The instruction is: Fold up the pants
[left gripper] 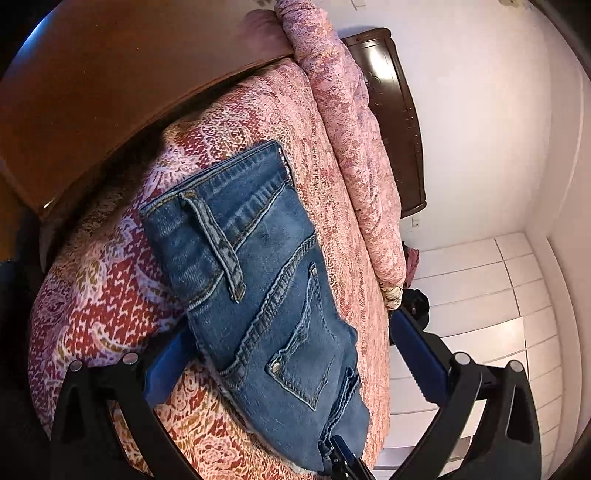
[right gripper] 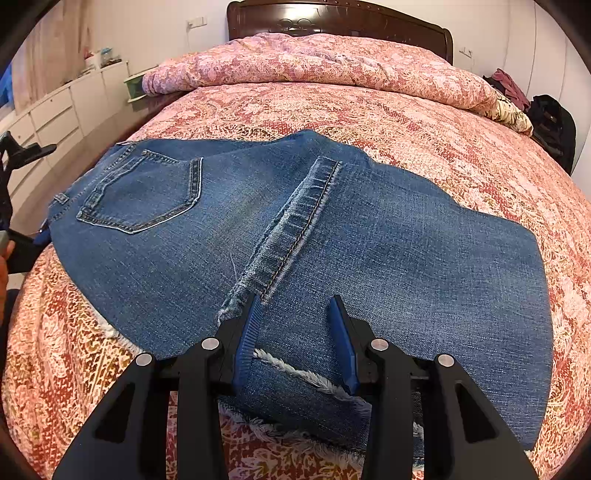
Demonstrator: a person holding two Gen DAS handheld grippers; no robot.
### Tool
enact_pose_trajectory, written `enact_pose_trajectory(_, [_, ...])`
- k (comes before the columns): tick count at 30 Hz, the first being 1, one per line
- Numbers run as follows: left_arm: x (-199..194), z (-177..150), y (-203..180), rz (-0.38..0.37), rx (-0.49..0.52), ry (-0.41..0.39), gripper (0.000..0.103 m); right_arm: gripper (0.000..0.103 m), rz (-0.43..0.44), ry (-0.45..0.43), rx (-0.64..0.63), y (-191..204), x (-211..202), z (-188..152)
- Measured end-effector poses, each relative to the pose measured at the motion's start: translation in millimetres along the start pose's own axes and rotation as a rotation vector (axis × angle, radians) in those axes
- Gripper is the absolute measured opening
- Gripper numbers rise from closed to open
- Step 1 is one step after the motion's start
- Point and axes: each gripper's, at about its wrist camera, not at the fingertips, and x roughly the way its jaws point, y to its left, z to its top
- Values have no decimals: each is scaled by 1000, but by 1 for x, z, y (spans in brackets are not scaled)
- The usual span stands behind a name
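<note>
Blue denim pants (right gripper: 332, 236) lie folded on the patterned pink bedspread (right gripper: 369, 110), back pocket up at the left, frayed leg hems at the near edge. My right gripper (right gripper: 295, 310) is open, its blue pads astride the hem end lying on top. In the left wrist view the pants' waistband end (left gripper: 258, 277) lies between the wide-open fingers of my left gripper (left gripper: 288, 332), one pad (left gripper: 166, 365) under the waistband edge. The left gripper also shows at the left edge of the right wrist view (right gripper: 22, 184).
A rolled pink quilt (right gripper: 314, 62) lies across the head of the bed before a dark wooden headboard (right gripper: 332, 18). White drawers (right gripper: 55, 110) line the left wall. Dark bags and clothes (right gripper: 546, 122) sit at the bed's far right. A brown wooden surface (left gripper: 92, 92) is beside the bed.
</note>
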Motion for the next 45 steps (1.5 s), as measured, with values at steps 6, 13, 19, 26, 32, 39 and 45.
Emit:
enact_pose_trajectory(6, [-4,1,9,-85,-15,-40,81,38,0,-1,0,0,0,0])
enact_pose_trajectory(13, [-4,0,15,-37,11,-44,19,38,28,4,27,-4,-1,3])
enact_pose_trajectory(19, [-9,-1,-1,28,78,-56,18,77,265,7,376,-61,-37,-1])
enact_pose_trajectory(26, [-15,-28,-123,16,543,-74,11,83,497,-143,856,-160,-86,-72])
enact_pose_trajectory(32, [34,-100,-203,-63,873,104,10,83,553,-234,1003,-188,-80,-93])
enact_pose_trajectory(39, [16,-124,-140,24,584,226,71,83,630,-201,924,-170,-74,-79])
enact_pose_trajectory(45, [-64,-47,-43,138,120,-3,89,83,648,-153,889,-167,-62,-67])
